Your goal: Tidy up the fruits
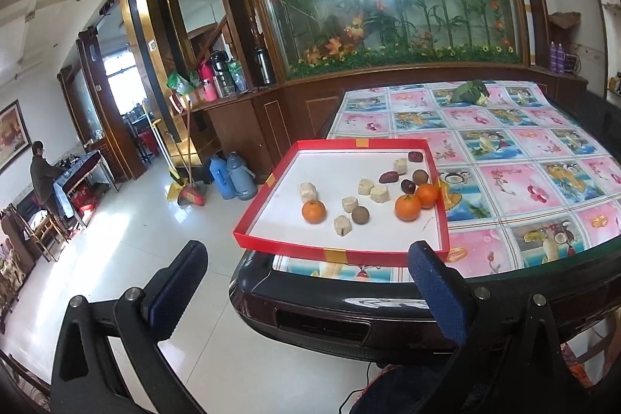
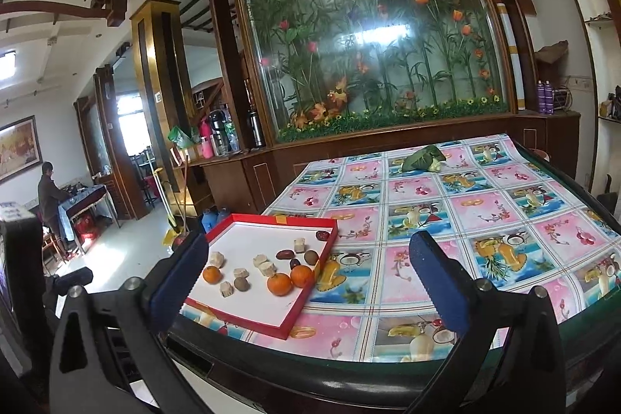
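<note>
A shallow red tray (image 1: 337, 253) (image 2: 248, 323) with a white floor sits at the table's near left corner, partly over the edge. In it lie three oranges (image 1: 313, 211) (image 2: 278, 284), several pale cut chunks (image 1: 343, 224) (image 2: 226, 288), round brown fruits (image 1: 360, 214) (image 2: 241, 283) and dark red dates (image 1: 388, 177) (image 2: 285, 253). My left gripper (image 1: 310, 288) hangs open in front of the table edge, below the tray, holding nothing. My right gripper (image 2: 306, 276) is open too, empty, its left finger (image 2: 182, 278) overlapping the tray's near left corner in the view.
The table (image 1: 504, 189) (image 2: 446, 220) carries a fruit-patterned cloth; a green leafy vegetable (image 1: 469, 92) (image 2: 423, 157) lies at its far side. A glass flower partition and wooden cabinet stand behind. Thermoses (image 1: 229, 175) and brooms stand on the floor at left. A person (image 1: 42, 177) stands far left.
</note>
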Action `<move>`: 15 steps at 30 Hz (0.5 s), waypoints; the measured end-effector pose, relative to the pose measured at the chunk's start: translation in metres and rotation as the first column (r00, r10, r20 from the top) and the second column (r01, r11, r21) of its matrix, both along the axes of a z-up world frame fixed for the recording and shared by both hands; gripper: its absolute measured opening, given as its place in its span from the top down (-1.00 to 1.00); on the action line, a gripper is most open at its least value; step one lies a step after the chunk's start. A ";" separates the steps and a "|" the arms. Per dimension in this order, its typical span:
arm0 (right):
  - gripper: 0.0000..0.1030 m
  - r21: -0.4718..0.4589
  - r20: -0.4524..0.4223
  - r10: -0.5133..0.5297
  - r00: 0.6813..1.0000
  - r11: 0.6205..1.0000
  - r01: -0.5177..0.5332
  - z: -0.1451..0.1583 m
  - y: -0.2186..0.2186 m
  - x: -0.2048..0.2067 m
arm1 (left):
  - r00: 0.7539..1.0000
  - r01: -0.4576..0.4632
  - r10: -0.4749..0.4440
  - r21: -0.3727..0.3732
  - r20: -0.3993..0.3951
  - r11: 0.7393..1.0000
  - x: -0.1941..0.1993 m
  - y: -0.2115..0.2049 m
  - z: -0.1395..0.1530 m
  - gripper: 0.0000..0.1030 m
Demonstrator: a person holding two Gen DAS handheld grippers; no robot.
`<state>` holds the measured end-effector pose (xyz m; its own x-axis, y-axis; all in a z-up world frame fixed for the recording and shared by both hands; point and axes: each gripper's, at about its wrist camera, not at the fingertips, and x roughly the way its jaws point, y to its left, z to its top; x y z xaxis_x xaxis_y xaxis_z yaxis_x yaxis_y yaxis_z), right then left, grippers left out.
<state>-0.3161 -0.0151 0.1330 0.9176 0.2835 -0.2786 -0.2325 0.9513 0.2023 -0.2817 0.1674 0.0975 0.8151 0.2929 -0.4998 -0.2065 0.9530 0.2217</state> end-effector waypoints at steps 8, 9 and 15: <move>-1.00 -0.017 -0.028 0.020 0.999 1.000 -0.021 -0.010 0.013 0.001 | 0.998 0.017 -0.018 0.006 0.052 1.000 -0.004 0.006 0.001 -0.99; -1.00 -0.020 -0.029 0.018 0.999 1.000 -0.018 -0.012 0.015 0.002 | 0.998 0.025 -0.025 0.004 0.059 1.000 -0.002 0.008 0.000 -0.99; -1.00 -0.028 -0.070 0.030 0.997 0.999 -0.032 -0.022 0.030 0.016 | 0.997 0.062 -0.063 0.032 0.033 0.998 0.026 0.019 -0.012 -0.99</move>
